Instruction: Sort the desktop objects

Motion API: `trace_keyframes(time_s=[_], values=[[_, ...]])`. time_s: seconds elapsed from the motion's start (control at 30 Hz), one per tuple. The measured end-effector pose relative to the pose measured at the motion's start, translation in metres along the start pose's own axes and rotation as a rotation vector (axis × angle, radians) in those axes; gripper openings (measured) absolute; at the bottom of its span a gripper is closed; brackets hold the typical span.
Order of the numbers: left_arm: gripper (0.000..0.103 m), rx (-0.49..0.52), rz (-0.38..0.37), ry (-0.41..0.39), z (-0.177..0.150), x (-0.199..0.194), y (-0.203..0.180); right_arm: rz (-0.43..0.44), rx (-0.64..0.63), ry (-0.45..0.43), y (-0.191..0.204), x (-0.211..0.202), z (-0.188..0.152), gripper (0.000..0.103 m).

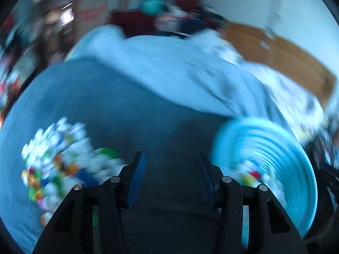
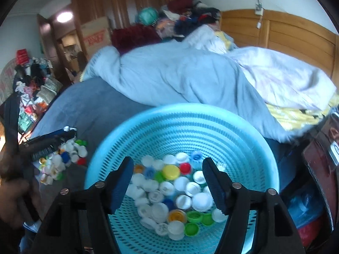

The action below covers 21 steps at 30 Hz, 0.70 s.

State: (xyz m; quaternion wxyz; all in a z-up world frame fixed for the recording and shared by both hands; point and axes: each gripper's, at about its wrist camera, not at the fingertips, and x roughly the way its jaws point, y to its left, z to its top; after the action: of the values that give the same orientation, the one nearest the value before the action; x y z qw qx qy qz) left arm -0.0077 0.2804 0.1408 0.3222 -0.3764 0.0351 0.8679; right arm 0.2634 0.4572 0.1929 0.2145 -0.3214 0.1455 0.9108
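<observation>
A pile of loose bottle caps [image 2: 61, 160] in white, green, blue and red lies on the blue bedsheet [image 2: 89, 110]. The same pile of caps [image 1: 57, 158] appears blurred at the lower left of the left wrist view. A turquoise slotted basket [image 2: 169, 111] holds many more caps [image 2: 169, 190]. My right gripper [image 2: 168, 163] hangs open above the basket with nothing between its pads. My left gripper [image 1: 172, 158] is open and empty over bare sheet, between the pile and the basket [image 1: 264, 127]. In the right wrist view the left gripper [image 2: 56, 141] sits over the loose pile.
A crumpled light-blue duvet [image 2: 180, 74] lies across the bed behind the basket. A wooden headboard [image 2: 286, 36] runs along the right. A cardboard box [image 2: 95, 33] and heaped clutter [image 2: 31, 89] stand off the bed's left side. Dark red objects [image 2: 317, 158] crowd the right edge.
</observation>
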Motion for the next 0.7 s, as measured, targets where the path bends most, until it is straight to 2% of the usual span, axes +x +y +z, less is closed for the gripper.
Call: trace_keyframes(time_s=[0.07,0.1,0.23,0.3,0.4,0.43,0.53,0.63,0.7], values=[[0.044,-0.098,0.026,0.042,-0.007,0.021,0.059,0.015,-0.029,-0.006,0.014,0.001,0.003,0.072],[0.044,-0.167,0.012,0.078,-0.013,0.037,0.09,0.023,-0.04,-0.001,0.019,0.002,0.002,0.073],[0.043,-0.351,-0.04,0.193,-0.041,0.075,0.159,0.055,-0.081,0.045,0.044,0.016,0.0,0.074],[0.043,-0.366,0.015,0.191,-0.055,0.068,0.183,0.073,-0.104,0.062,0.06,0.019,-0.002,0.074],[0.043,-0.386,0.048,0.17,-0.075,0.045,0.211,0.099,-0.141,0.068,0.084,0.025,-0.004,0.075],[0.044,-0.389,0.086,0.181,-0.084,0.039,0.224,0.107,-0.153,0.073,0.094,0.028,-0.005,0.075],[0.046,-0.425,0.088,0.152,-0.108,0.015,0.259,0.145,-0.192,0.099,0.124,0.04,-0.009,0.075],[0.045,-0.413,0.155,0.148,-0.12,-0.006,0.279,0.186,-0.242,0.115,0.158,0.048,-0.015,0.075],[0.045,-0.446,0.141,0.136,-0.129,-0.016,0.298,0.212,-0.283,0.121,0.183,0.051,-0.02,0.075]])
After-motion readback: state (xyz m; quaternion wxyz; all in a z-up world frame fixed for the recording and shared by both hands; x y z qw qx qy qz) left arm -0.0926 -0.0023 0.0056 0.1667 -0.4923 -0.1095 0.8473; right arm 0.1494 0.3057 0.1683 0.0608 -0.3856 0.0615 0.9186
